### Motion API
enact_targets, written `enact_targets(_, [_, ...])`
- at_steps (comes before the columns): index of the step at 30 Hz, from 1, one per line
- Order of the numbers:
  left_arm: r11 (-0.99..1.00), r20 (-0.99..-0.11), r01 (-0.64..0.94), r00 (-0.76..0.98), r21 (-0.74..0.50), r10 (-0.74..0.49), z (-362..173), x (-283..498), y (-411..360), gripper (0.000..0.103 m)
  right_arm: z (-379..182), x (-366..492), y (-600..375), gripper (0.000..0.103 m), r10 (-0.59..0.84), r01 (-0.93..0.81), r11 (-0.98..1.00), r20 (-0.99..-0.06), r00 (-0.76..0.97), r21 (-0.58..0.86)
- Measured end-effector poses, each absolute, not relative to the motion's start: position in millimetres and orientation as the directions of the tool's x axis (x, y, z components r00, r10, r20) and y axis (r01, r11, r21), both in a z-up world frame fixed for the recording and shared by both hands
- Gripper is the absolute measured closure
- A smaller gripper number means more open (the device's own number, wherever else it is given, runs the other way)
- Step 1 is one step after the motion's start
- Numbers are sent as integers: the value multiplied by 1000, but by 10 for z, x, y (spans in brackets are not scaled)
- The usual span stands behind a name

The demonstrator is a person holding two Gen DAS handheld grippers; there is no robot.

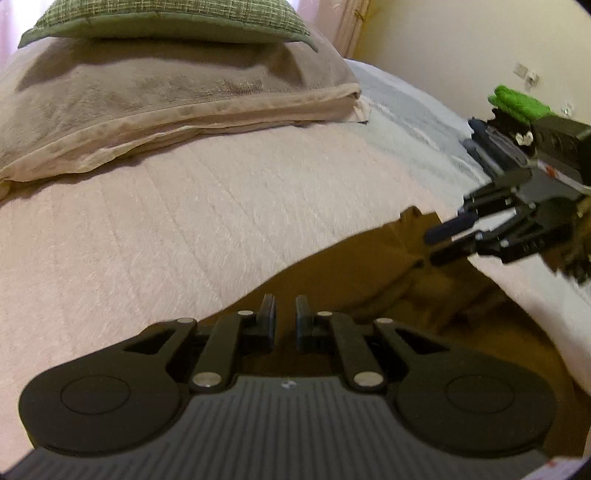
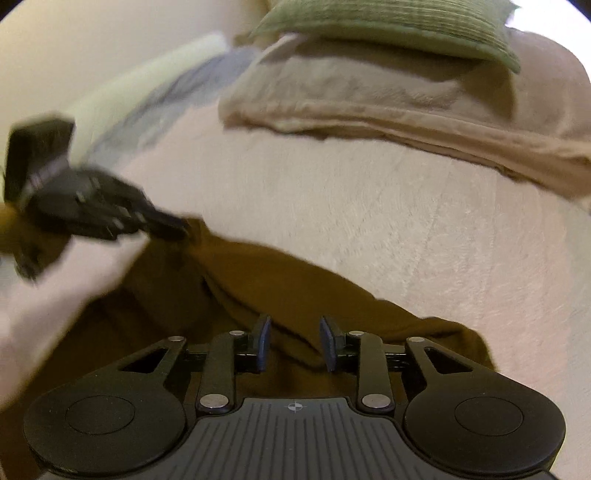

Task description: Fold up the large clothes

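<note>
A brown garment (image 1: 369, 284) lies spread on the pink bed cover (image 1: 184, 221). My left gripper (image 1: 285, 317) hovers over its near edge, open by a narrow gap, with brown cloth showing behind the pads. The right gripper (image 1: 434, 245) comes in from the right over the garment's far corner, its fingers apart. In the right wrist view the brown garment (image 2: 280, 280) runs across the lower frame and my right gripper (image 2: 295, 343) is open above it, nothing between its pads. The left gripper (image 2: 181, 227) is blurred there, its tip at the garment's corner.
A folded beige blanket (image 1: 166, 96) with a green checked pillow (image 1: 166, 18) on top lies at the bed's far end. A pale blue sheet (image 1: 406, 122) borders the cover by the wall. Something bright green (image 1: 517, 101) shows above the right gripper.
</note>
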State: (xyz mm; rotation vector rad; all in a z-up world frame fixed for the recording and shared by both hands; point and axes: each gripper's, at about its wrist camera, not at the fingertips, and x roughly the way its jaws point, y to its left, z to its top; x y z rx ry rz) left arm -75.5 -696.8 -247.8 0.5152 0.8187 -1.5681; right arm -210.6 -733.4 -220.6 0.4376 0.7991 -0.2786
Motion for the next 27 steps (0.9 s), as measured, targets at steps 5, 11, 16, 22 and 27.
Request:
enact_targets(5, [-42, -816, 979, -189, -198, -547, -2859, -918, -7147, 97, -2514, -1932, -7450, 77, -56, 464, 837, -798, 600, 290])
enact_targets(11, [-16, -820, 981, -169, -191, -548, -2886, -931, -7153, 96, -2577, -1862, -7609, 77, -104, 503, 828, -813, 572, 248])
enact_targets(16, [19, -775, 977, -158, -213, -612, -2691, -868, -7167, 96, -2412, -1928, -7723, 77, -142, 536, 792, -764, 629, 294])
enact_targets(22, [36, -813, 981, -137, -190, -566, -3062, -834, -7342, 95, -2695, -1915, -7985, 77, -195, 611, 750, -798, 570, 253])
enact_targets(27, [90, -797, 980, -92, -180, -597, -2833, -785, -7119, 94, -2432, -2076, -7912, 77, -247, 642, 718, -764, 596, 269])
